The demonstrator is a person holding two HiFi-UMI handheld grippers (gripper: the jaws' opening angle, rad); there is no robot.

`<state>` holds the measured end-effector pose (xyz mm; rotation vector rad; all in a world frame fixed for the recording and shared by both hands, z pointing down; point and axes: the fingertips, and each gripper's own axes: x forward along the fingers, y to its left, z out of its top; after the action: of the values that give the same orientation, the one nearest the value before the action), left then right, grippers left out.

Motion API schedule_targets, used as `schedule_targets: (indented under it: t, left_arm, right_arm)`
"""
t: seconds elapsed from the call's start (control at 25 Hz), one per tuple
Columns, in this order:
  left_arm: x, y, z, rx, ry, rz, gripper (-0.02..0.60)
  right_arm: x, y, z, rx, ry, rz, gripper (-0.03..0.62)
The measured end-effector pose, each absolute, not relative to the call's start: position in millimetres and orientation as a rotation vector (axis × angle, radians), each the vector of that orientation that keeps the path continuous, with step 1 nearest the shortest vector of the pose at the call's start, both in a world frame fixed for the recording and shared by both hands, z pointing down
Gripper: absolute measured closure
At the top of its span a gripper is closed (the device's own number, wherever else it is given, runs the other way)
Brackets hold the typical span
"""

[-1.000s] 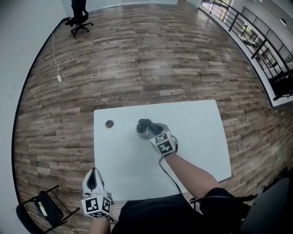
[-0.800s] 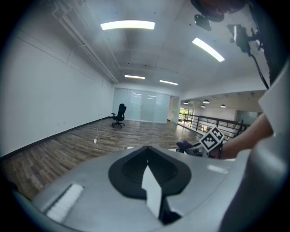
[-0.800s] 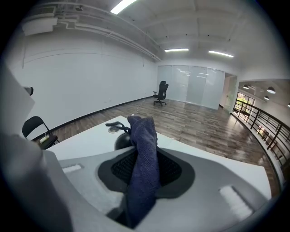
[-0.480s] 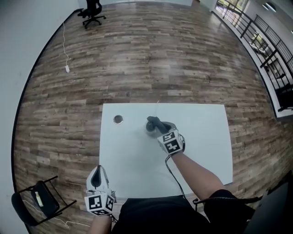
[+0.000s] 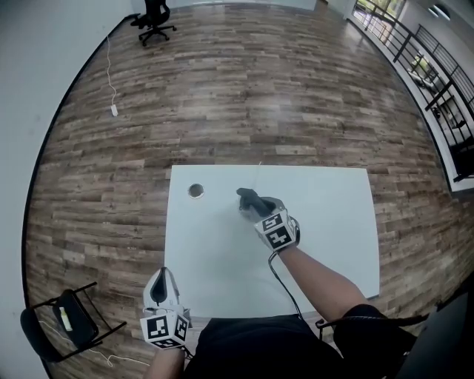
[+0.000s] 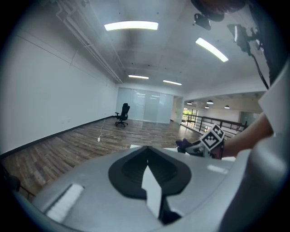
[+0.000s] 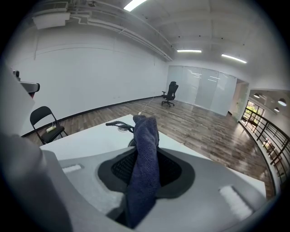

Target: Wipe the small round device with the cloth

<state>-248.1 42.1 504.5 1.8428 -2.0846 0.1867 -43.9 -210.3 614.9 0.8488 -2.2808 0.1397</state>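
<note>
From the head, over white table (image 5: 333, 222): pinching dark cloth (image 5: 252, 198) in right gripper (image 5: 259, 210), mid-table; holding left gripper (image 5: 159, 278) by near left corner. Along left gripper: pressed together, empty. Along right gripper: clamped on cloth; small round device (image 7: 131, 143) just behind it.

Item count: one white table (image 5: 326, 252), one dark cloth (image 5: 250, 198), one small round disc (image 5: 196, 191), two grippers, namely left gripper (image 5: 157, 280) and right gripper (image 5: 257, 208), and two chairs, namely office chair (image 5: 154, 15) and folding chair (image 5: 63, 326).
</note>
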Motion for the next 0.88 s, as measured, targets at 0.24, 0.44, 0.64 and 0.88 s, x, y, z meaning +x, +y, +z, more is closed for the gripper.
schedule_targets:
  t: [0.24, 0.44, 0.64, 0.88]
  left_arm:
    - [-251.1, 49.9, 504.1, 1.830, -2.093, 0.187, 0.575]
    - [-252.6, 54.2, 504.2, 1.811, -2.104, 0.185, 0.574]
    - [-252.9, 59.1, 505.2, 1.795, -2.112, 0.183, 0.574]
    - [-252.0, 62.3, 504.6, 1.785, -2.116, 0.201, 0.574]
  right_arm:
    - [-54.5, -201.1, 615.6, 0.810, -2.289, 0.124, 0.488]
    - [-57.3, -199.4, 615.7, 0.805, -2.297, 0.129, 0.490]
    - [-61.8, -191.5, 619.0, 0.784, -2.303, 0.127, 0.490]
    - [-66.7, -173.4, 653.9, 0.705, -2.259, 0.222, 0.489]
